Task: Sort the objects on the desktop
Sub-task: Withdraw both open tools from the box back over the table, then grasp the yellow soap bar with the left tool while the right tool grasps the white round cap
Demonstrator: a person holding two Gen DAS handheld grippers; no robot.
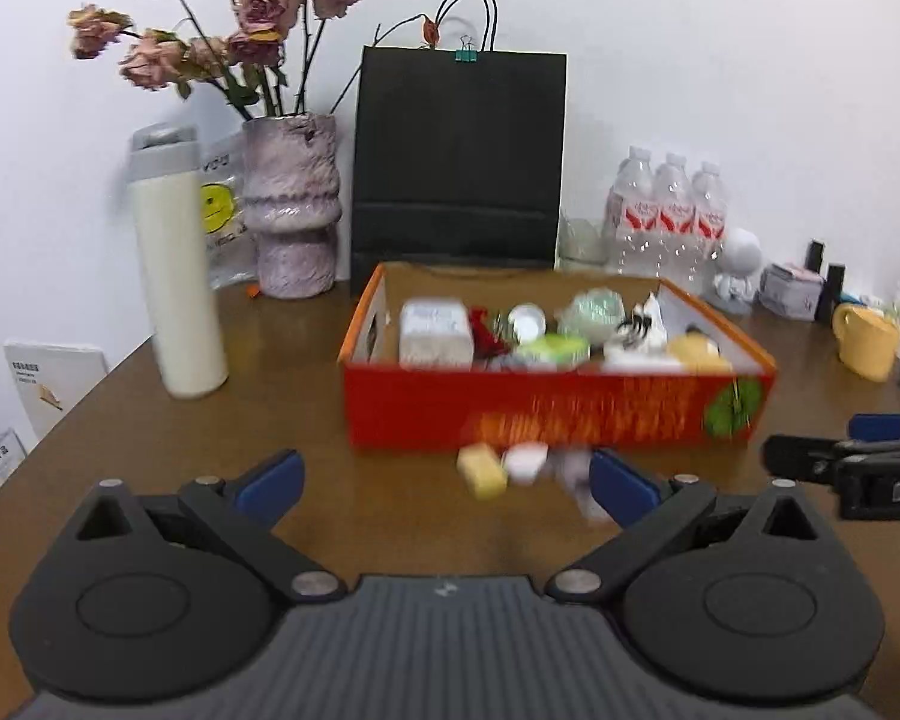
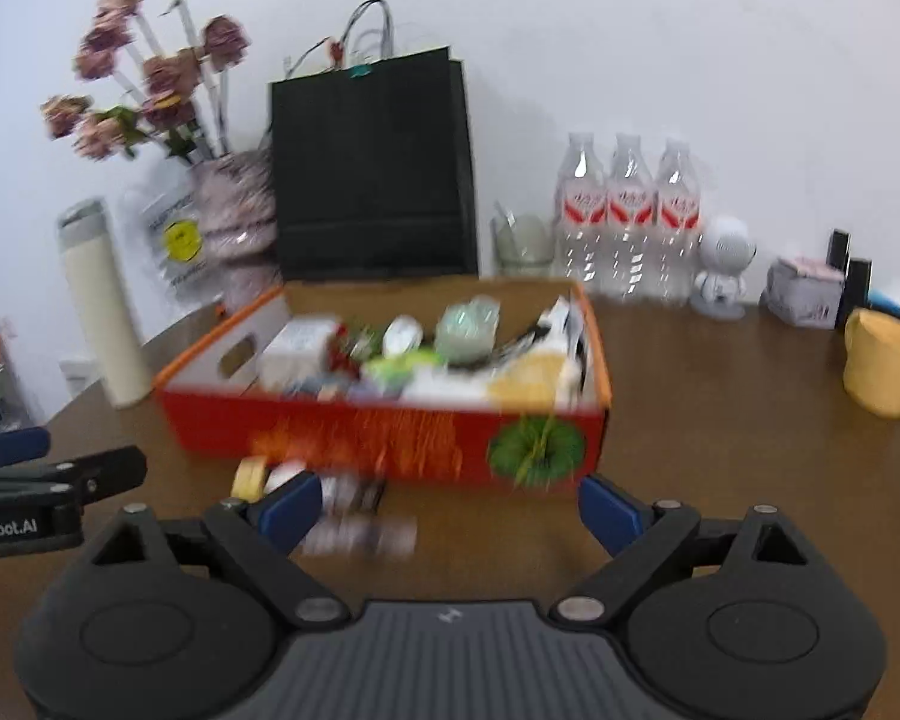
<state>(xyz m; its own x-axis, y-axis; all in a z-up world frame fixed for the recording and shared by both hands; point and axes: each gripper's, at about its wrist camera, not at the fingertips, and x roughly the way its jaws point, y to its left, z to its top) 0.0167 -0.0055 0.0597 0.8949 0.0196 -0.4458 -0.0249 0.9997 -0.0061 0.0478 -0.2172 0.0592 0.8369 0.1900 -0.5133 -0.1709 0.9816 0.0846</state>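
White wall runs behind the brown bench (image 1: pixel 306 360), and along it stand a vase of dried roses (image 1: pixel 291 204), a cream flask (image 1: pixel 177 276), a black paper bag (image 1: pixel 459 162), three water bottles (image 1: pixel 666 216) and a yellow mug (image 1: pixel 867 342) far to the right.

Near the middle of the bench sits the orange box (image 1: pixel 555 405), open at the top and crowded with small things: a pale wrapped block at its left, something round and silver, a green-white bundle, a yellow piece at its right end. The motion blur keeps me from naming them more closely.

Just in front of the box's near wall, on the bare wood, lie three loose items close together: a yellow block (image 1: pixel 482 470), a small white piece (image 1: pixel 525 461) beside it, and a blurred pale object (image 1: pixel 576 474) right of that.

My left gripper (image 1: pixel 447 480) is spread wide with nothing between its blue pads; the loose items lie ahead of it, nearer its right finger. My right gripper (image 2: pixel 450 507) is likewise spread wide and empty, with the pale object between its fingers but not touched, and the yellow block just outside its left pad.
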